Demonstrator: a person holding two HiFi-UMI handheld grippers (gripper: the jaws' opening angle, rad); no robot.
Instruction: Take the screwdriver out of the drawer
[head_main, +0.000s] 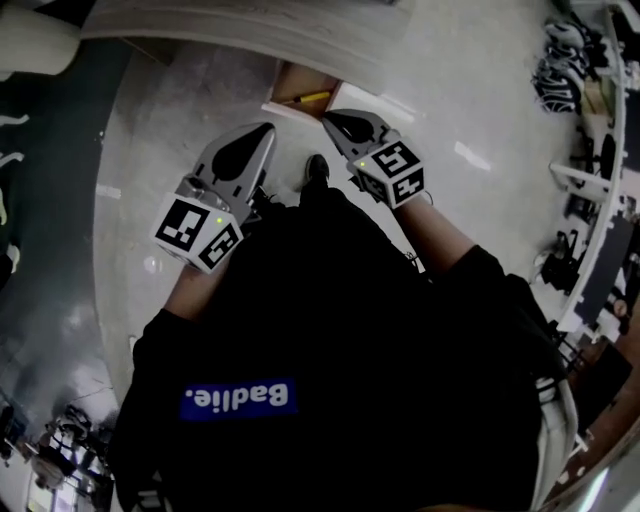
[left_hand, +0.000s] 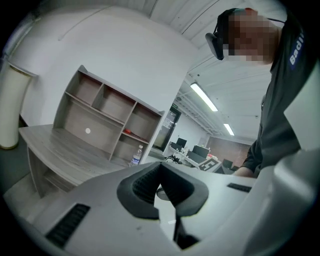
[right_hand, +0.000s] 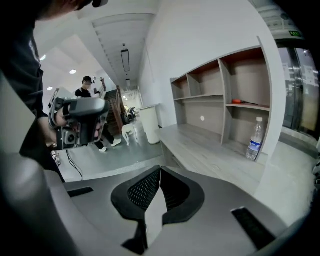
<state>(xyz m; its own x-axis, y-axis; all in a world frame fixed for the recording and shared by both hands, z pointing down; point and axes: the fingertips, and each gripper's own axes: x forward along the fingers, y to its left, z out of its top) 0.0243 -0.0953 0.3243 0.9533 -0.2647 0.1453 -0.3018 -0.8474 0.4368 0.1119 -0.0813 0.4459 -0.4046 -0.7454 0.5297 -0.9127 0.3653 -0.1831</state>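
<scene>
Left tongs (head_main: 262, 132): pressed together, nothing between them, held in front of the dark shirt, tips toward the drawer.
Right tongs (head_main: 332, 120): pressed together as well, empty, near the left ones.
Shoe (head_main: 316, 170): black, on the pale floor between the two tongs.
Drawer (head_main: 290, 82): pulled open under the edge of the surface, just past both tips.
Screwdriver (head_main: 305, 98): yellow handle, lying inside the open drawer, touched by neither tongs.
Surface (head_main: 250, 28): grey wood, over the drawer.
Shelf unit (right_hand: 225, 100): at the back of the surface, against a white wall.
Water bottle (right_hand: 254, 138): upright in a lower compartment.
Far person (right_hand: 90, 97): standing across the room.
</scene>
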